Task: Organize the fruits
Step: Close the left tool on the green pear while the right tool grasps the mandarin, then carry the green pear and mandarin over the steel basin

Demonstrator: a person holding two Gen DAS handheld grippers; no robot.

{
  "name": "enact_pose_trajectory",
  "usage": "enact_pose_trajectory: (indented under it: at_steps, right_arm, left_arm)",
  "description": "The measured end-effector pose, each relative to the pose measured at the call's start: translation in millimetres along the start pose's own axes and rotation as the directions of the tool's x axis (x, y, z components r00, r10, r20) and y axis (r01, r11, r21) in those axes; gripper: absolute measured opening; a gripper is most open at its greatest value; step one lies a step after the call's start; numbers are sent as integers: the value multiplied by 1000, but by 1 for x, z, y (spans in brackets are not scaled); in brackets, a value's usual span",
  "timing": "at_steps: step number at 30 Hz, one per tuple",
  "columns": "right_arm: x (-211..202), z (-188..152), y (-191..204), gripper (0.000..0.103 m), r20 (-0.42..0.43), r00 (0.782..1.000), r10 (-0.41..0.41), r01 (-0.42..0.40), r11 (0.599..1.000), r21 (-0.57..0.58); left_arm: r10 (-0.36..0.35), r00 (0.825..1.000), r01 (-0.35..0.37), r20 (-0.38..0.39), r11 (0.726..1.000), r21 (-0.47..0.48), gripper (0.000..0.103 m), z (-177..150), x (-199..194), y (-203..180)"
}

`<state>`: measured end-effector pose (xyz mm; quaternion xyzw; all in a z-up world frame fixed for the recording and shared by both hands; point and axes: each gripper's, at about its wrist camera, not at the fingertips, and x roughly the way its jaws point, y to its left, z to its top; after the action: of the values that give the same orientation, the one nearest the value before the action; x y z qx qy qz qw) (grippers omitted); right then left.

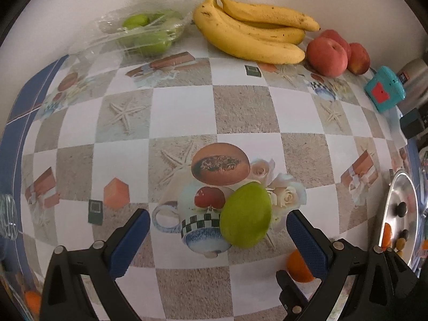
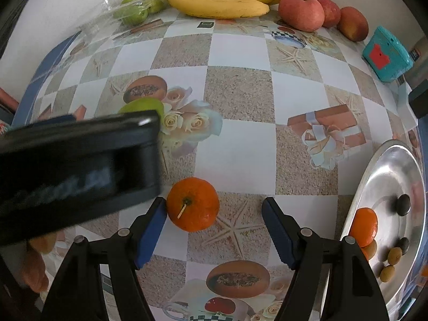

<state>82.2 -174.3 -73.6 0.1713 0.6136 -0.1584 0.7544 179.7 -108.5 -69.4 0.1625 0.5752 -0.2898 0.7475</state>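
Both cameras sit just behind their own fingers and look steeply down, close over the patterned tablecloth [image 1: 184,112]. The left wrist view has a green fruit [image 1: 246,215] between its fingers [image 1: 131,243], nearer the right one. The right wrist view has a mandarin [image 2: 192,203] beside its left finger [image 2: 151,234]. Far beyond the fingertips, both views share the bananas [image 1: 248,34], apples [image 2: 301,12] and bagged green fruit [image 1: 139,33]; the steel tray [image 2: 385,176] lies right of both.

Home kitchen table (patterned oilcloth [image 1: 184,107])
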Motion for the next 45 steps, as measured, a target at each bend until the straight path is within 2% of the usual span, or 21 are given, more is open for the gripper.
enact_pose_trajectory:
  at_steps: [3,5,6,7,9,11,13,22,29,40,45]
  right_arm:
    - [1,-1,2,74,6,1000,-20,20,1000,2]
    - [1,-3,5,69,13,1000,-10,10,1000,10]
    - [0,-3,6,62,16,1000,-8,8,1000,12]
    - [-2,-3,7,53,21,1000,-7,7,1000,10]
    - [-3,-4,10,43,18,1000,7,-8,1000,7]
    - [-4,-4,11,39,16,1000,10,-10,1000,7]
    - [-5,-4,11,38,18,1000,7,-8,1000,22]
    - [-20,-4,-7,37,41,999,32,-35,997,63]
    - [-45,-4,-15,37,83,996,43,-50,996,76]
    - [-71,-23,-33,37,99,992,72,-84,989,121]
    - [-84,-33,-44,37,112,991,68,-83,987,136]
  left_arm:
    - [-7,1000,7,-1,1000,3,102,3,5,0]
    - [-29,1000,29,-1,1000,1,99,3,4,0]
    - [-41,999,41,0,999,7,96,3,4,-1]
    - [-48,999,48,-1,999,14,89,3,3,-2]
    - [-60,998,61,-3,998,25,80,2,3,-6]
    - [-86,996,86,-10,996,20,66,2,3,-8]
    - [-117,993,117,-14,993,9,45,2,3,-8]
    - [-125,992,125,1,991,-45,44,-4,-6,-2]
    - [-92,996,87,-16,981,-173,44,-11,-22,7]
    - [-55,998,57,13,952,-300,44,-48,-53,7]
    - [-34,998,46,43,947,-318,44,-62,-69,-5]
